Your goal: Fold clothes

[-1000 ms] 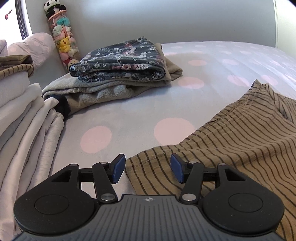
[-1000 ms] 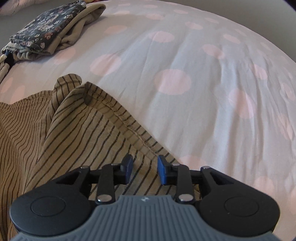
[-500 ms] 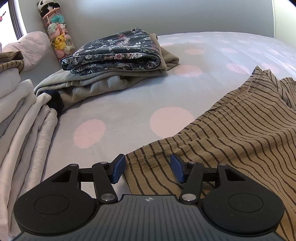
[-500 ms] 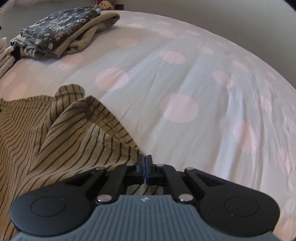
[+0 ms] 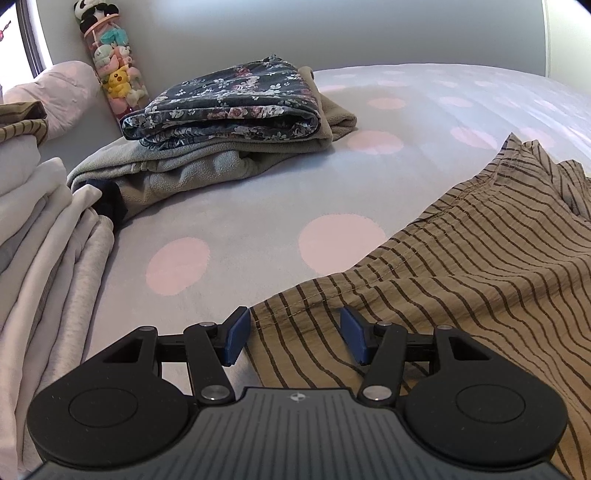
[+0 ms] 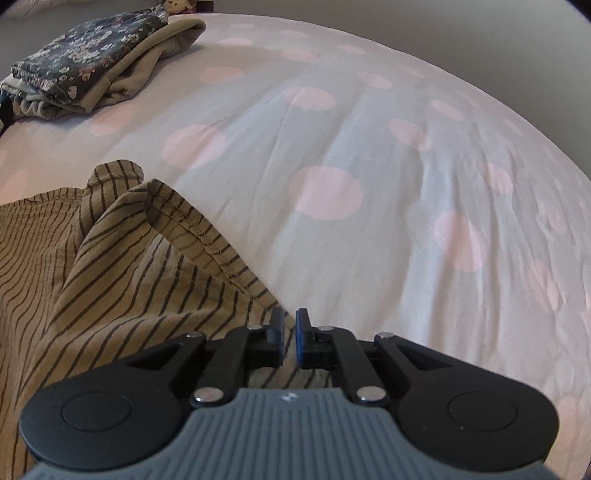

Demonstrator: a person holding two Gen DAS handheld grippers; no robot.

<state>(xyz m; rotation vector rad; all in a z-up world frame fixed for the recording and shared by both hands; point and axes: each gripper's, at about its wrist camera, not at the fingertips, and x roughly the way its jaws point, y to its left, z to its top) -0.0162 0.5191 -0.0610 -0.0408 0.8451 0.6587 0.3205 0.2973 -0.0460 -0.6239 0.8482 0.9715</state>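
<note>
Reopening after snapping shut, right hand-held gripper [image 6: 290, 332] straddles striped garment [image 6: 110, 280]; left hand-held gripper [image 5: 294, 336] spread near folded pile [image 5: 229, 107].

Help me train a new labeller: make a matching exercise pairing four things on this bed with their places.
Things:
1 striped garment
2 floral garment
3 pale folded pile
4 plush-toy tube

Places:
A upright against the wall
B atop the grey fleece clothing
C spread unfolded on the dotted sheet
D stacked at the left wrist view's left edge

Pairs: 1-C, 2-B, 3-D, 4-A
</note>
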